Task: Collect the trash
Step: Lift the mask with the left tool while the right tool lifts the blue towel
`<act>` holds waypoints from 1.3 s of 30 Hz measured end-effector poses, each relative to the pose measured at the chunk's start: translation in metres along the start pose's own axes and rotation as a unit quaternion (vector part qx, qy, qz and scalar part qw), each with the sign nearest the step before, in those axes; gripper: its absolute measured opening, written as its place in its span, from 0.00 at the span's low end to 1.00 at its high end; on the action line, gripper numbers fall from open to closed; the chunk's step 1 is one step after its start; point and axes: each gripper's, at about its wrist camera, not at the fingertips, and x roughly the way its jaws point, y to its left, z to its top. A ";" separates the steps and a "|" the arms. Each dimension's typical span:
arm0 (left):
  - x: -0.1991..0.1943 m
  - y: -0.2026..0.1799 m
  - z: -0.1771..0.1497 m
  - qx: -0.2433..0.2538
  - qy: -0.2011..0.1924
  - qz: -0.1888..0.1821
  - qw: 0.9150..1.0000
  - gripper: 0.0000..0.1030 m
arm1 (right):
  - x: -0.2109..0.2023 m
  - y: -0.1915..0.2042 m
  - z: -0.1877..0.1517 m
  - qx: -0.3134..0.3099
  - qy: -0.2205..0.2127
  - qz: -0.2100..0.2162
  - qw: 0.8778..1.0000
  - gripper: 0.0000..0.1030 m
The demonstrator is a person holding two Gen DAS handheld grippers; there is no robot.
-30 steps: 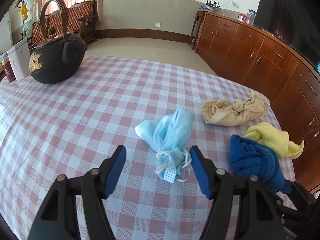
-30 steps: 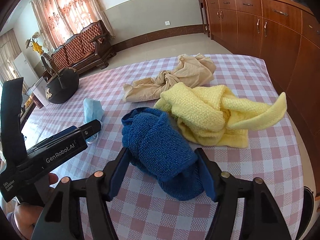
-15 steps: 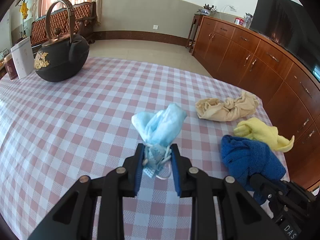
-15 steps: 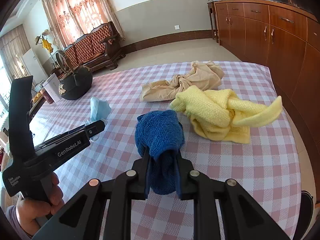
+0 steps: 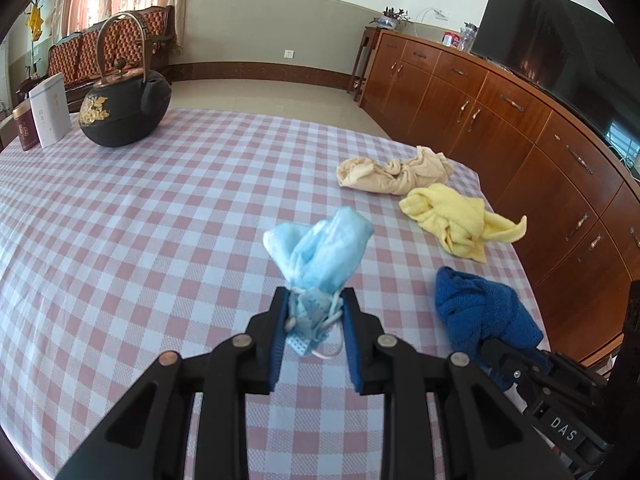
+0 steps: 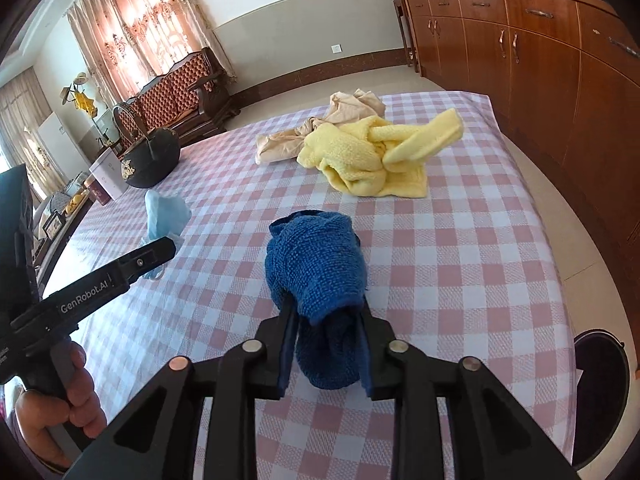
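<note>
Above checked table (image 5: 120,240): jaws, wide a second ago, now clamp blue mask (image 5: 320,248), blue towel (image 6: 316,264).

Pink-and-white checked tablecloth (image 5: 120,216); pale blue mask (image 5: 320,248); dark blue (image 6: 316,264), yellow (image 6: 360,160), beige (image 5: 392,170) cloths

Open cloth at centre, clutter at the edges

The checked table (image 5: 120,240) lies bare across its middle and near side, with wide room to pass. At the far left corner a kettle (image 5: 124,114), a white box (image 5: 50,110) and a tin (image 5: 25,128) stand close together. Toward the right edge a beige cloth (image 5: 394,170) and a yellow cloth (image 5: 456,220) lie just beside each other. A cabinet (image 5: 520,128) runs along the right side, near the table.
</note>
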 end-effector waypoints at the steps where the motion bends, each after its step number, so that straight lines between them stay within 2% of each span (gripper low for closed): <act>1: -0.002 -0.002 -0.003 0.001 0.000 -0.001 1.000 0.26 | -0.002 -0.001 -0.001 0.000 -0.001 0.000 1.000 0.46; 2: -0.003 -0.003 -0.004 0.001 0.000 -0.002 1.000 0.26 | -0.004 -0.002 -0.001 0.000 -0.004 0.002 1.000 0.54; 4: -0.005 -0.007 -0.007 0.003 0.002 -0.003 1.000 0.26 | -0.008 -0.001 0.001 -0.003 -0.014 -0.003 1.000 0.61; 7: -0.004 -0.010 -0.009 0.003 0.003 -0.004 1.000 0.26 | -0.006 0.001 0.007 -0.010 -0.019 -0.005 1.000 0.63; 12: 0.000 -0.013 -0.013 -0.001 0.009 -0.005 1.000 0.27 | 0.012 0.007 0.016 -0.017 -0.001 -0.002 1.000 0.63; 13: 0.000 -0.013 -0.014 -0.001 0.010 -0.006 1.000 0.26 | 0.014 0.008 0.016 -0.017 0.001 -0.004 1.000 0.58; 14: 0.000 -0.013 -0.015 -0.001 0.010 -0.006 1.000 0.26 | 0.014 0.008 0.016 -0.017 0.001 -0.005 1.000 0.45; 19: -0.005 -0.017 -0.017 0.000 0.007 -0.009 1.000 0.26 | 0.008 0.008 0.012 -0.011 -0.002 0.003 1.000 0.34; 29: -0.038 -0.049 -0.022 0.016 -0.014 -0.031 0.999 0.26 | -0.052 -0.016 -0.004 0.004 -0.038 -0.010 0.999 0.31; 34: -0.049 -0.084 -0.032 0.038 -0.011 -0.056 0.998 0.26 | -0.093 -0.039 -0.022 0.014 -0.057 -0.032 0.998 0.31; 39: -0.052 -0.133 -0.048 0.071 0.002 -0.089 0.994 0.26 | -0.133 -0.078 -0.043 0.042 -0.071 -0.060 0.995 0.31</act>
